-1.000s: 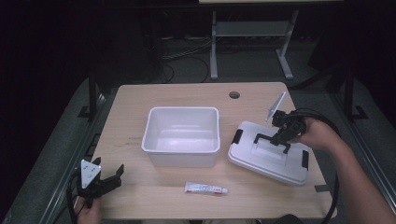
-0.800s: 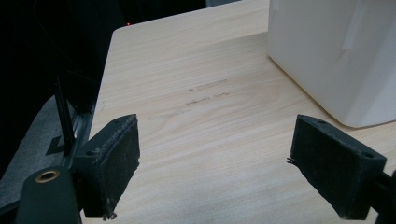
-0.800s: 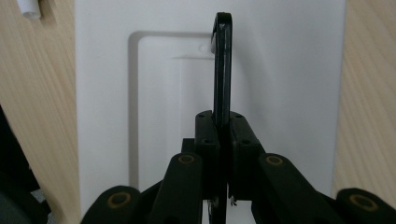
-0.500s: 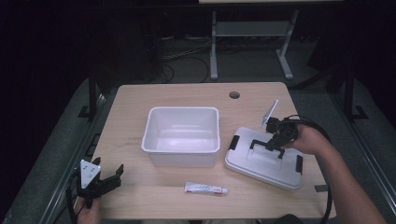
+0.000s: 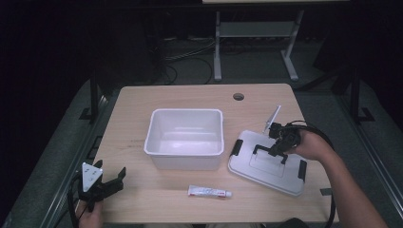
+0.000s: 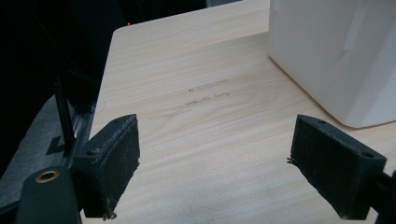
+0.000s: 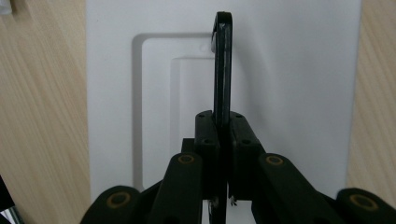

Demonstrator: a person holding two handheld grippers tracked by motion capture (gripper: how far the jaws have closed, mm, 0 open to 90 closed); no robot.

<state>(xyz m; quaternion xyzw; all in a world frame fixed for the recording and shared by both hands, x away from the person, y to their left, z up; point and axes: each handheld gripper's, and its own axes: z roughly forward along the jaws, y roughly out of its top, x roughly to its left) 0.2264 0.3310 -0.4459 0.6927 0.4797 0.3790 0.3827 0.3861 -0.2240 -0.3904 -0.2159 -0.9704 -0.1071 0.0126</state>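
Right hand-held gripper (image 5: 278,148), pinching the lid's black handle (image 7: 222,65), has lowered the lid (image 5: 266,164) onto the desk (image 5: 142,109); release due.

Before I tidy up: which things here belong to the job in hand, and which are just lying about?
In use:
- lid, held by its black handle in the right gripper
- white tub, open beside it

Lying about:
- tube at the table's near edge
- left gripper, open, idle

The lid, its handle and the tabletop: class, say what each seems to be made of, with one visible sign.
Lid: probably white moulded plastic, smooth, with a pressed-in panel. Handle: black, likely plastic, thin with a slight sheen; the right tool grips it. Tabletop: pale wood or wood-look laminate, matt, with visible grain lines.
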